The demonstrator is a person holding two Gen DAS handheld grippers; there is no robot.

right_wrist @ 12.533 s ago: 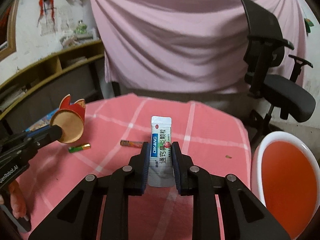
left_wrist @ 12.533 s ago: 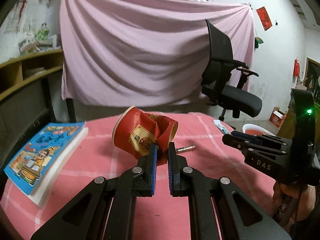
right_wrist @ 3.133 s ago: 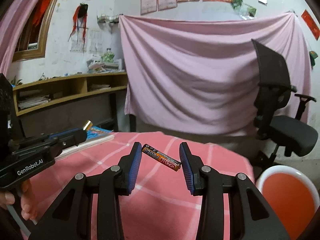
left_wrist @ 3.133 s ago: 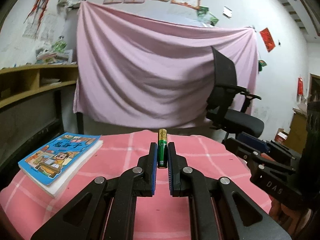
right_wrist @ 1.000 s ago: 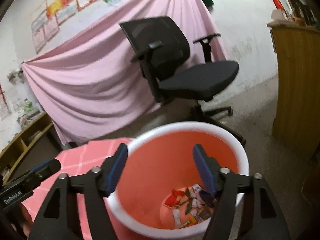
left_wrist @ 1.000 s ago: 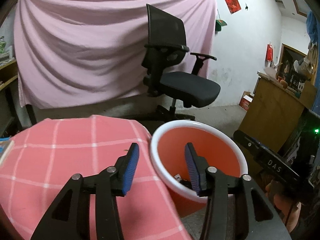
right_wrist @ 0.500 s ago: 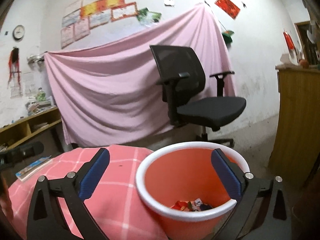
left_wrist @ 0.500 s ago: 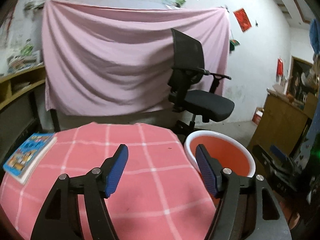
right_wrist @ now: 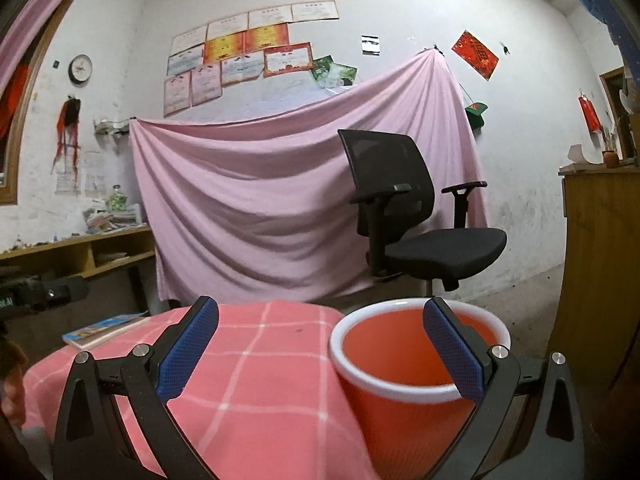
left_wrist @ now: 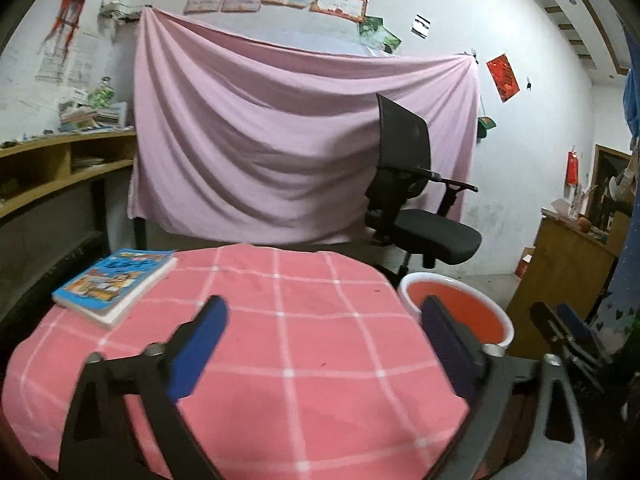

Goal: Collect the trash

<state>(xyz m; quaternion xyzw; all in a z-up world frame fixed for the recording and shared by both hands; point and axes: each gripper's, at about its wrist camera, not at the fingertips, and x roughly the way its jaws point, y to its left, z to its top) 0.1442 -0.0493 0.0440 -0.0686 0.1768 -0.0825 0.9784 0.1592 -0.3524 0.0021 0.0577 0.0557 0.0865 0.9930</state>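
Observation:
An orange bin with a white rim (left_wrist: 460, 284) stands on the floor at the right edge of the round table with a pink checked cloth (left_wrist: 280, 320); it also shows in the right wrist view (right_wrist: 400, 392). My left gripper (left_wrist: 324, 344) is wide open and empty above the table's near side. My right gripper (right_wrist: 320, 348) is wide open and empty, held near the bin (right_wrist: 400, 392). The right gripper also shows at the right edge of the left wrist view (left_wrist: 568, 336). No trash shows on the cloth.
A blue children's book (left_wrist: 116, 280) lies on the table's left side. A black office chair (left_wrist: 412, 208) stands behind the bin before a pink hanging sheet (left_wrist: 280, 140). Wooden shelves (left_wrist: 48, 172) run along the left wall. A wooden cabinet (left_wrist: 560, 272) stands at the right.
Both grippers have pulled back and tilted up from over the bin. Both have opened wider. The table and the book have come back into the left wrist view.

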